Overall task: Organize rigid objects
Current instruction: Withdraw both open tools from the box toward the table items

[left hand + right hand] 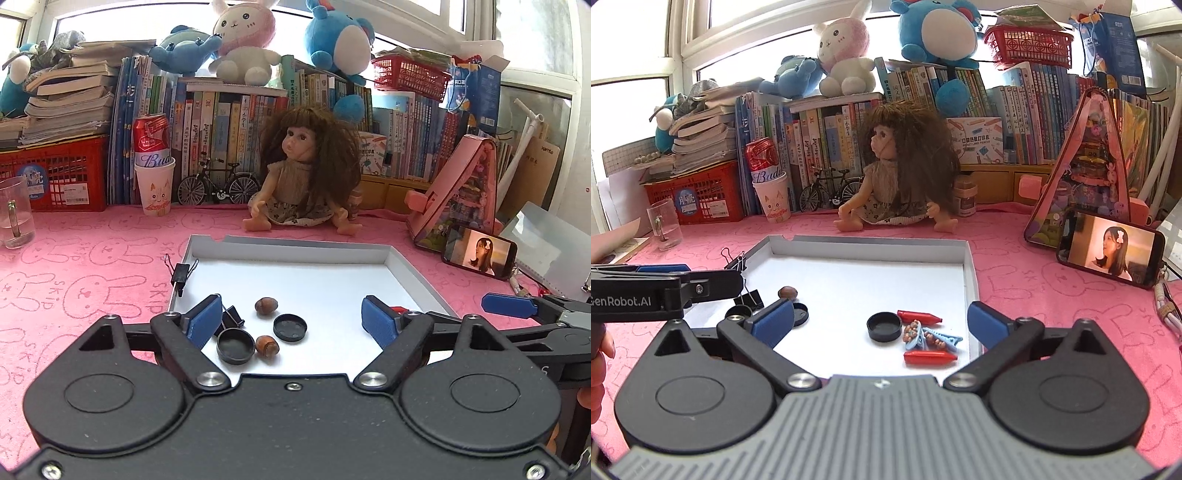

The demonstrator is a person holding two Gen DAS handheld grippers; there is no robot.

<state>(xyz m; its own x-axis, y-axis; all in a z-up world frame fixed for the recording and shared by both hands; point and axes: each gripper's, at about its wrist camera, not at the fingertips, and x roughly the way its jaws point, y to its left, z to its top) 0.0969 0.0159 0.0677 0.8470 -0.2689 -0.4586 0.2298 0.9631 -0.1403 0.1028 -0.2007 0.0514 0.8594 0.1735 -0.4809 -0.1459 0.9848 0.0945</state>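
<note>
Just outside the left rim of the shallow white cardboard tray (971, 266), on the pink rabbit-print table (74, 258), two black metal binder clips are seen apart from the rest; one black binder clip (181, 275) rests against the tray's left wall with its wire handles (170, 260) pointing away from the camera, so its long axis runs roughly along that wall. These stragglers are judged the likely next targets, since everything else small already lies inside the tray.

Inside, at the left, two brown hazelnuts (266, 305), two black round plastic caps (290, 327) and another black binder clip (232, 316) are gathered. At the right, a third black cap (884, 326), two red crayon-like sticks (930, 357) and a blue beaded hair clip (931, 338) are grouped near the right wall.

The left hand-held gripper (291, 325) hovers over the left group with jaws spread and nothing between them; the outside clip lies ahead of it and to its left, nearer to it than to the other tool. The right hand-held gripper (882, 321) is likewise released and empty, over the tray's right half, well apart from the outside clips. A reach forward and leftward by the left tool, with jaws set across the clip's body, is judged the move called for.
</note>
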